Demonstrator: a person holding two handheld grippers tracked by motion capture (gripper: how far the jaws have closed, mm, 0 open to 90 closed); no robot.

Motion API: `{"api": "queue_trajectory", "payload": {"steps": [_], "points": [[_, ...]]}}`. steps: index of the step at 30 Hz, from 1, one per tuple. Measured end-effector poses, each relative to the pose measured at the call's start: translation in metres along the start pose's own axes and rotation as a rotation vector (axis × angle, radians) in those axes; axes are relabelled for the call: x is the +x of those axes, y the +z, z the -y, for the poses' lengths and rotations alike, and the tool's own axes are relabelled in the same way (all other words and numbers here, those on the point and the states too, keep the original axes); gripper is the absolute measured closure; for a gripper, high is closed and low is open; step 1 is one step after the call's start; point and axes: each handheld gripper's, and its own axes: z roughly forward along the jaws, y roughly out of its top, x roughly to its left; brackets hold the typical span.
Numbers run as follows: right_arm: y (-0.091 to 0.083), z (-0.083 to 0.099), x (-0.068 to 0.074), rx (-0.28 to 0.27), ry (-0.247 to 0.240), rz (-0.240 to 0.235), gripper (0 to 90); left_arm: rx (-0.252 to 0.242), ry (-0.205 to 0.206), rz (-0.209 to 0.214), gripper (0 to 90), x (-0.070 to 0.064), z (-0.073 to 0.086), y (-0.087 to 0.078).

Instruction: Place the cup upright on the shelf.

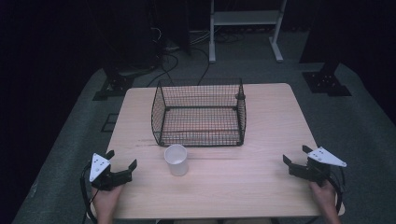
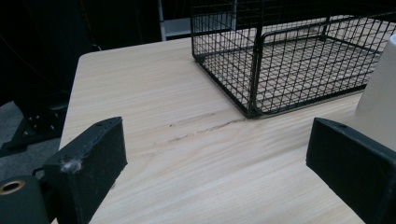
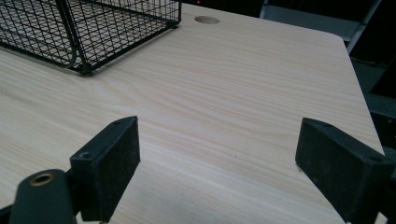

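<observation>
On table (image 1: 261,140), near front edge: white cup (image 1: 176,159), upright, plain, just before black wire basket (image 1: 199,113). Left gripper (image 1: 122,162) and right gripper (image 1: 295,156) gaping wide, holding nothing.

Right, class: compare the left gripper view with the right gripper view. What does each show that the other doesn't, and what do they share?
Left gripper view alone: the white cup at its right edge, beside the basket, and a dark scuff on the table.

Right gripper view alone: a round hole in the tabletop beyond the basket's corner, and the table's far right corner.

Both: the black wire basket, the pale wood table, and each gripper's own two black jaws spread wide with nothing between them.
</observation>
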Motion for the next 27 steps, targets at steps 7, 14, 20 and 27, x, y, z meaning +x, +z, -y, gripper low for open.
{"api": "queue_trajectory", "payload": {"steps": [7,14,20,27], "points": [[-0.001,0.0,-0.001,-0.004,0.011,0.002,13.1,0.014,0.035,0.019,4.3,-0.009,-0.002,0.004],[0.0,0.0,-0.001,-0.004,0.014,0.0,13.1,0.025,0.062,0.035,4.3,-0.022,-0.005,0.004],[0.0,0.0,-0.001,-0.002,0.011,0.002,13.1,0.017,0.05,0.075,4.3,-0.029,-0.006,0.007],[0.0,0.0,0.0,0.001,0.006,0.001,13.1,0.021,0.056,0.131,4.3,-0.037,-0.007,0.01]]}}
